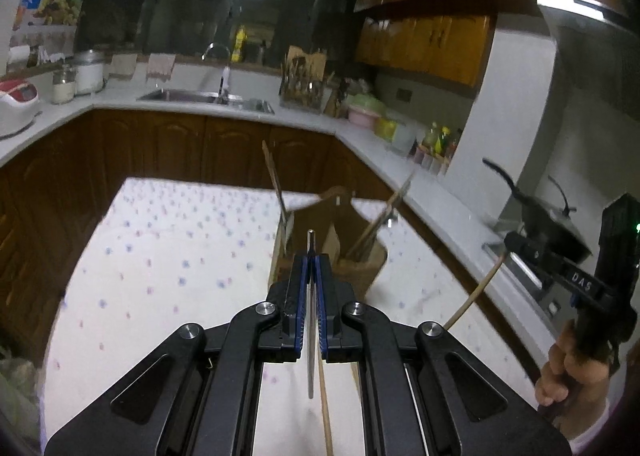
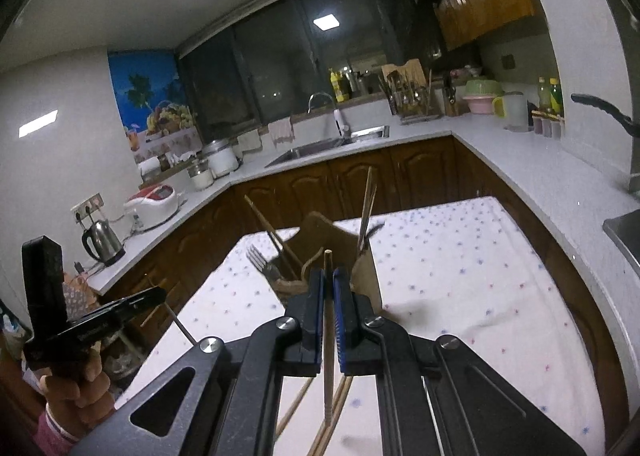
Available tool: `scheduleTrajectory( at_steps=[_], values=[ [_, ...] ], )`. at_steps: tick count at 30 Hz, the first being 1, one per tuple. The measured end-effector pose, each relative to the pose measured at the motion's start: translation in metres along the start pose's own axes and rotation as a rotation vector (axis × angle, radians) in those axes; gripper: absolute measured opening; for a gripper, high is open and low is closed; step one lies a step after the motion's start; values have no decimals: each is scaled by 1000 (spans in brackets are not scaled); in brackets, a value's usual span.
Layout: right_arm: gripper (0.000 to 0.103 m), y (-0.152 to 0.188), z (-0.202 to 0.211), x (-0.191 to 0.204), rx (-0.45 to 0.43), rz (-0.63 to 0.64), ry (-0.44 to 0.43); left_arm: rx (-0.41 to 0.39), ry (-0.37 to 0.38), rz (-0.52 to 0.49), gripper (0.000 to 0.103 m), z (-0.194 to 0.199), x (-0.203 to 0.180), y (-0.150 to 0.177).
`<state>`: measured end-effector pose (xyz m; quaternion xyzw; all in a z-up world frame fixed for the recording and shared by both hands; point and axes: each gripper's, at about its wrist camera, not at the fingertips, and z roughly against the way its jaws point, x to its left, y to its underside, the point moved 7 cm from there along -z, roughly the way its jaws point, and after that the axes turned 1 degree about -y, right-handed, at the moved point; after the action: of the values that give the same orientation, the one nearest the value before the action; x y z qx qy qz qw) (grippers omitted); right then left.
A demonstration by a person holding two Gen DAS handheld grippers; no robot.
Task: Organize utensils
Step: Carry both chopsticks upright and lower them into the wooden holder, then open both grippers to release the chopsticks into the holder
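Your holder (image 1: 352,256) stands on the table (image 1: 168,256), ahead of both grippers. Chopsticks (image 2: 370,207) and a fork (image 2: 260,262) stand in it. More chopsticks (image 2: 328,408) lie on the table near you.

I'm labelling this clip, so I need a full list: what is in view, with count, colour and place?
utensil holder: one, wooden, on the table, chopsticks and a fork standing in it
table: one, white dotted cloth
metal chopstick: one, silver, clamped in the left gripper
wooden chopstick: one, tan, clamped in the right gripper
loose chopsticks: a few, tan, on the cloth below the right gripper
sink: one, steel, far counter
kettle: one, steel, left counter
left gripper: black, blue pads
right gripper: black, blue pads
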<state>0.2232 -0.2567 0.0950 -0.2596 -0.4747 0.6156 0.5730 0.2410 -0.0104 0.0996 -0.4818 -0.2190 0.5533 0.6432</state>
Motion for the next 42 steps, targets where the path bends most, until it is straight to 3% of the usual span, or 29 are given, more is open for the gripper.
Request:
scheduleTrajectory(
  at_steps=[9, 15, 23, 28, 34, 40, 42],
  values=[
    [5, -69, -10, 3, -143, 0, 17, -178, -23, 32, 4, -6, 0, -99],
    [5, -101, -31, -3, -203, -19, 46, -216, -49, 78, 4, -44, 10, -129],
    [5, -89, -73, -21, -196, -55, 78, -160, -87, 136, 4, -109, 33, -99],
    [5, -63, -103, -30, -132, -55, 88, -90, -104, 148, 5, -138, 44, -68],
    [5, -33, -124, -39, -47, -68, 88, -37, -112, 138, 6, -149, 46, -47],
    [7, -29, -128, -40, -14, -82, 76, -15, -105, 123, 7, -147, 45, -44],
    [11, -30, -128, -40, 1, -87, 67, -7, -96, 129, 14, -144, 45, -44]
  ],
)
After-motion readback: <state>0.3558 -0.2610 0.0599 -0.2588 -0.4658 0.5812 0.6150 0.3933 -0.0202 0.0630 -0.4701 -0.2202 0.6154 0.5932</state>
